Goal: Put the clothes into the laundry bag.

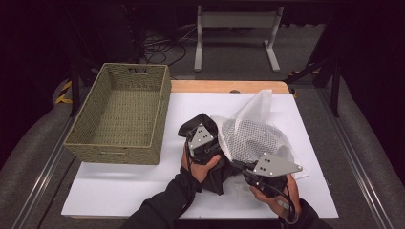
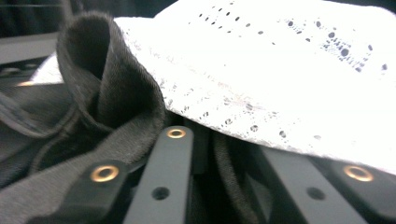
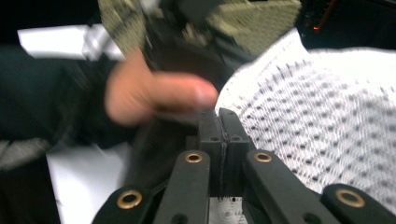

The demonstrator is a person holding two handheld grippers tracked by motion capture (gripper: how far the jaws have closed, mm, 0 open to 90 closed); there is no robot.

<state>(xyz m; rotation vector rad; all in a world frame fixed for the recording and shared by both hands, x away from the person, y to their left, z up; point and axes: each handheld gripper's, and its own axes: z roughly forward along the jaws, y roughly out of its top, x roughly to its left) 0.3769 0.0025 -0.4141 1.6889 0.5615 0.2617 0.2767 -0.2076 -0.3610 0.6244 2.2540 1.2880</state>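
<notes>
A white mesh bag [image 1: 248,129] lies on the white tabletop [image 1: 119,186], its mouth turned toward a black garment [image 1: 217,177]. My left gripper [image 1: 203,123] is shut on a fold of that garment at the bag's mouth. In the left gripper view the dark cloth [image 2: 107,93] wraps the left gripper [image 2: 205,144] while the mesh bag [image 2: 280,70] drapes over it. My right gripper [image 1: 237,162] is shut on the bag's near edge. In the right gripper view the right gripper [image 3: 222,123] has its pads pressed together beside the mesh bag [image 3: 317,102].
An empty woven basket [image 1: 119,148] stands on the table's left side, also seen as the basket [image 3: 252,23] beyond the person's left thumb [image 3: 159,98]. A grey metal stand [image 1: 236,19] and cables sit on the floor behind the table.
</notes>
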